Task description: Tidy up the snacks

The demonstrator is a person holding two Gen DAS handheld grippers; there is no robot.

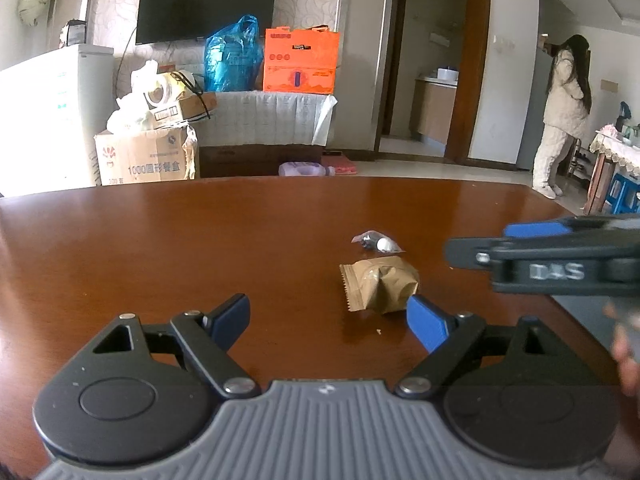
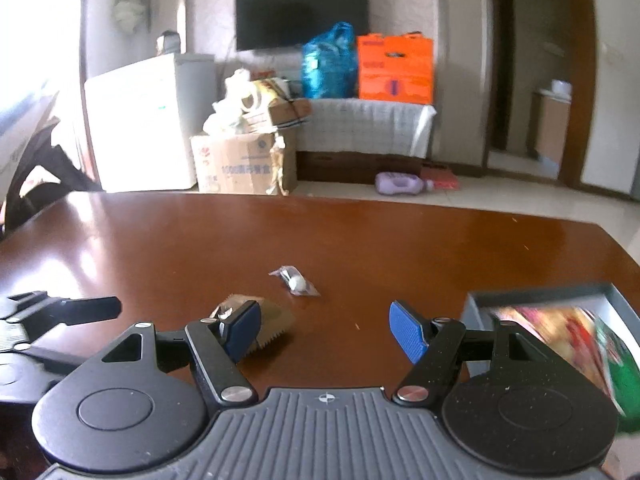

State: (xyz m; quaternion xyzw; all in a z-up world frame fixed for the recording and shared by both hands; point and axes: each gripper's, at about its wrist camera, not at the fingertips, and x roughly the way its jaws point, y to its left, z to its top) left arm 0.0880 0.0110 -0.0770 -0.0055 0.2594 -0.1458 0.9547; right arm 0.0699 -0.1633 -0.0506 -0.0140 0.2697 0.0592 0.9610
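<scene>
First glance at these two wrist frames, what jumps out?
On the glossy brown table, two loose snacks lie side by side in the middle: a tan crinkled packet and, just beyond it, a small clear-wrapped candy. At the table's right edge sits a grey box already holding colourful packs, blurred. Both the left gripper and right gripper are open and empty, near the tan packet.

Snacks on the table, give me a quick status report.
Left gripper open, empty. Right gripper open, empty. Brown packet and clear-wrapped candy loose on table; box holds others. Nothing blocking.
</scene>
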